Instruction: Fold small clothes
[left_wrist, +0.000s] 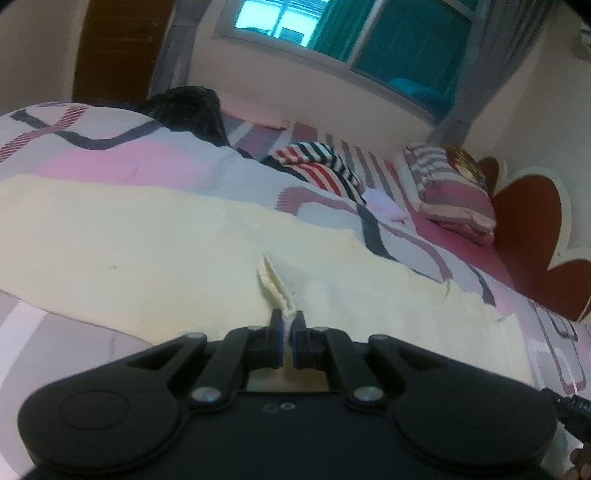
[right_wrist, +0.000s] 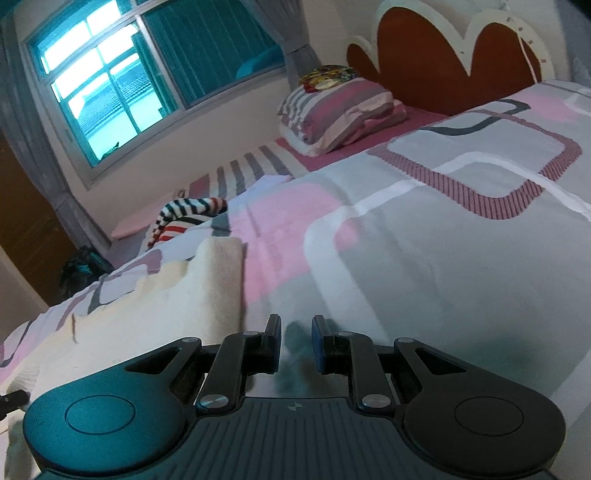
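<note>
On a bed with a pink-and-grey patterned quilt (right_wrist: 424, 258) lies a cream garment (left_wrist: 147, 251); the left gripper (left_wrist: 287, 323) pinches its edge, while the right gripper (right_wrist: 295, 332) stands parted, empty, beside it

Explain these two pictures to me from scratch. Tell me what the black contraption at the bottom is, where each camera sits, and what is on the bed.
There is no robot. A person holds a two-finger clamp in each hand, with a wide-angle camera on each looking forward along its fingers.

In the left-hand view, the left gripper is shut on a raised fold of the cream garment, which lies spread on the patterned bedspread.

In the right-hand view, the right gripper has a gap between its fingers and nothing in it; it hangs over bare bedspread just right of the cream cloth.

Farther back lie a striped garment, a dark cloth heap and a striped pillow by the red headboard.
</note>
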